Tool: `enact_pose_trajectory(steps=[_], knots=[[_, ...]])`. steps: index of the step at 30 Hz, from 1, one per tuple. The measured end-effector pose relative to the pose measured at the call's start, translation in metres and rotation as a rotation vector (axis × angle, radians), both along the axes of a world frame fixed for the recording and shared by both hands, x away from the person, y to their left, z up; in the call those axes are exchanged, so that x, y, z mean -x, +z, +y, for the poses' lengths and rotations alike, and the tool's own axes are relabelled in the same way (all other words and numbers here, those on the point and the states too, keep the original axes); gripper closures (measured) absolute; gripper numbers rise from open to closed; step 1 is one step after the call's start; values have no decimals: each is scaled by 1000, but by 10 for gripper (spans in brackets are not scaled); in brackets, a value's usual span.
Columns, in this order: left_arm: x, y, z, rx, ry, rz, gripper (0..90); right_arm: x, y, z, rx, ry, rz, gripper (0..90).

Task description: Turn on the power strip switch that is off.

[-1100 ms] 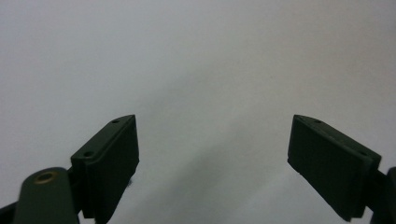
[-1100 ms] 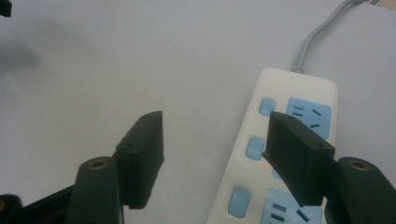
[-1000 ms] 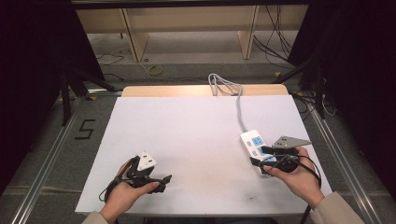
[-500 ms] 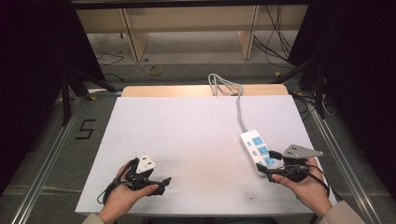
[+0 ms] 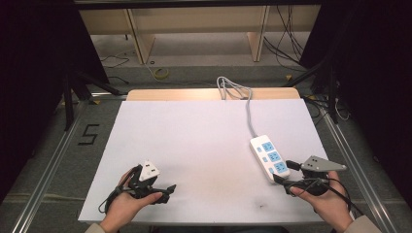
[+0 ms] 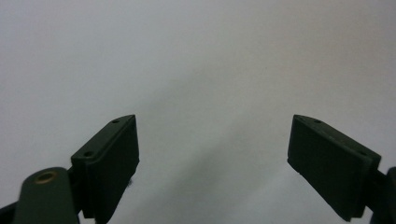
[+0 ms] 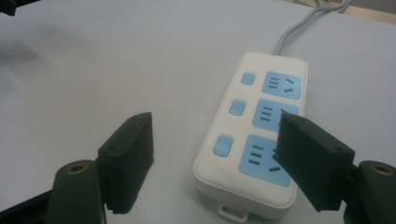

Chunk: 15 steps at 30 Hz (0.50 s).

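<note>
- One white power strip lies on the right side of the counter, its grey cable running off toward the far edge.
- The strip carries three blue sockets in a row and three small blue switch buttons beside them, counted in the right gripper view.
- Two hand-held grippers are in use, one in each of the person's hands.
- The right hand-held gripper sits at the near end of the power strip; its jaws have just been opening and stand wide and released, pressing on nothing. In the right gripper view the strip's near end lies between and just beyond the two jaws.
- The left hand-held gripper rests at the near left of the counter, well apart from the strip, jaws spread over bare white surface and grasping nothing.
</note>
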State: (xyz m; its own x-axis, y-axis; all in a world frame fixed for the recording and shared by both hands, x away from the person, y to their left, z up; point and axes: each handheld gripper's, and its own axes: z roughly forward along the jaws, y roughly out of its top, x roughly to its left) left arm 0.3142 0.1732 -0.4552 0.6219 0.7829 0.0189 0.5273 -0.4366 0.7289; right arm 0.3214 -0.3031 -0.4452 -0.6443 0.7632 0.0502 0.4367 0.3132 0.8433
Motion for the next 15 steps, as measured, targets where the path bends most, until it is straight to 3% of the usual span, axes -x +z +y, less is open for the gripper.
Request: enact_pose_trajectory(steps=[15], knots=[[-2, 0, -5, -4, -14, -3, 162, 1, 1, -1, -22, -17, -21, 279]])
